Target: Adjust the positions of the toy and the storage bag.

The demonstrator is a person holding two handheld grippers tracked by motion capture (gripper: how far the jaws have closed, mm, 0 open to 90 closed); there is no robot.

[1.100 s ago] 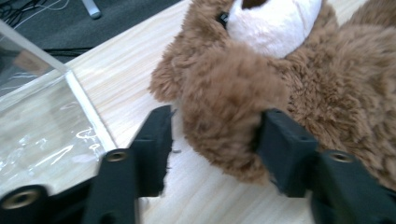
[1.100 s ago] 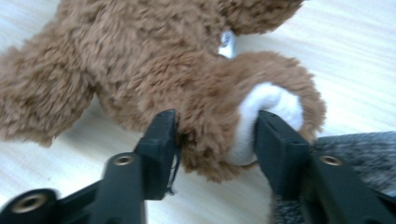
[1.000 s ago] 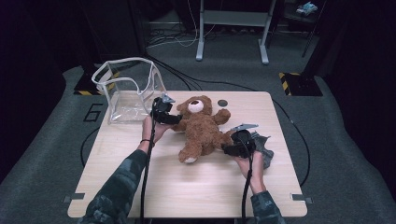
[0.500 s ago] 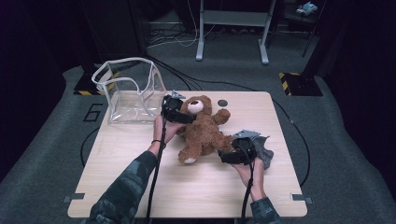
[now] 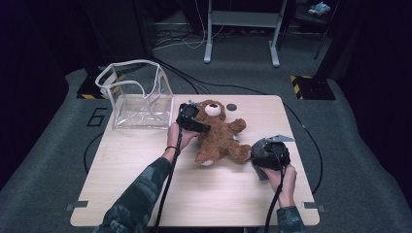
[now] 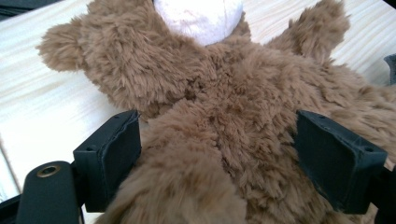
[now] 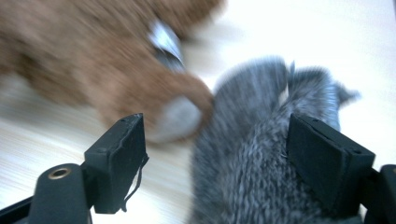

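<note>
While both grippers sit low over the wooden top, the scene reads thus, biggest thing first:

Table (image 5: 145, 194): pale wood, rectangular; it carries everything named below; dark carpet lies around it.

Clear bag (image 5: 138, 94): a see-through box-shaped bag with white edging and a loop handle; it stands upright with its mouth up at the far left corner of the table, just left of the left gripper.

Teddy bear (image 5: 218, 138): brown plush, lying on its back near the middle of the table, head toward the far edge and feet toward the person; pale muzzle and pale foot soles; in the left gripper view its chest fur bulges up between the two black pads.

Grey plush toy (image 7: 261, 154): shaggy grey fur, lying on the table at the bear's near foot and touching it; in the right gripper view it lies between the pads, mostly toward the right one.

Left gripper (image 5: 190, 119): at the bear's shoulder, on the bag's side; jaws spread wide across the bear's torso, fur pressing against the pads, not clamped.

Right gripper (image 5: 269, 154): near the right edge, just beside the bear's foot; jaws wide apart over the grey toy; this view is blurred.

Dark disc (image 5: 231, 107): small, round, flat on the table beyond the bear's head.
</note>
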